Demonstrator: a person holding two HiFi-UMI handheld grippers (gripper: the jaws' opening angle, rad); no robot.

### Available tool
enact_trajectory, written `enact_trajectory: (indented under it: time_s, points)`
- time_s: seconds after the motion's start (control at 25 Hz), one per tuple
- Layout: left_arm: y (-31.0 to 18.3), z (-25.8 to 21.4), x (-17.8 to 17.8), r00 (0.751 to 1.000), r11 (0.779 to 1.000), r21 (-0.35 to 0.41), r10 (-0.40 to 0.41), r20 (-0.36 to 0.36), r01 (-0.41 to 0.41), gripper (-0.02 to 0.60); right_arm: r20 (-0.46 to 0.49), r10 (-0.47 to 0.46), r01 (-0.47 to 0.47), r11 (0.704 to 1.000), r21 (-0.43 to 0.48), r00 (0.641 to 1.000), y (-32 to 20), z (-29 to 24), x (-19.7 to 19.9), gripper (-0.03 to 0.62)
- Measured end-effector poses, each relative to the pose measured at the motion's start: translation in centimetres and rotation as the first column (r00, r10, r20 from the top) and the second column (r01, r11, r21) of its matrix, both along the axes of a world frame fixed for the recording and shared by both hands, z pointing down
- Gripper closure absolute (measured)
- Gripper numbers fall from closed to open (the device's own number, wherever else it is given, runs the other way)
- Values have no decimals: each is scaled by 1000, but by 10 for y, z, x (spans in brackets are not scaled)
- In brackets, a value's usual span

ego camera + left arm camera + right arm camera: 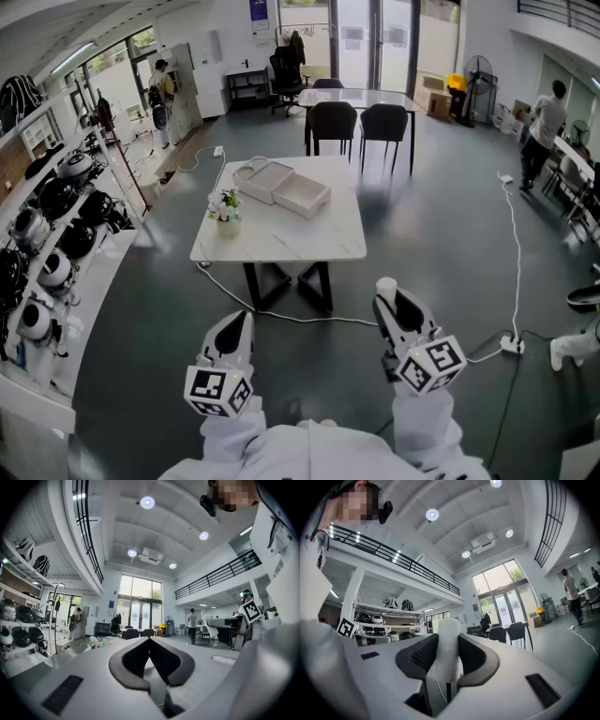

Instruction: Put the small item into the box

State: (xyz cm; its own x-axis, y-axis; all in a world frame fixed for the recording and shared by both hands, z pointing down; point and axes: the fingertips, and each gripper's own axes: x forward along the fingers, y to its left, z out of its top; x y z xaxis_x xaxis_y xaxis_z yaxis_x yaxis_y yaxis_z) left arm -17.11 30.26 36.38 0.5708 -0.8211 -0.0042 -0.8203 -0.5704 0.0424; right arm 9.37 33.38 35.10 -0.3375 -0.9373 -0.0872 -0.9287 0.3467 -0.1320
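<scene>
My right gripper (387,298) is shut on a small white cylindrical item (386,285), held upright between the dark pads (417,656). In the right gripper view the item (448,651) stands up above the jaws of the right gripper (449,637). My left gripper (236,330) holds nothing, and its jaws meet at the tips in the left gripper view (150,639). An open white box (302,195) lies on a white table (281,246) some way ahead, with its lid (265,180) beside it. Both grippers hover over the floor, short of the table.
A small pot of flowers (225,208) stands at the table's left edge. A white cable (281,314) runs across the floor under the table. Shelves of helmets (47,244) line the left. Black chairs (361,122) and a second table stand behind. A person (544,127) stands far right.
</scene>
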Motion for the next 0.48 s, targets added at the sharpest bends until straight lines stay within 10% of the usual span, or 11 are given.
enact_trajectory:
  time_s: [0.48]
  points:
    - [-5, 2, 3, 1000, 1000, -1, 4, 3, -4, 583, 5, 5, -5, 1000, 3, 1000, -5, 5, 4, 474]
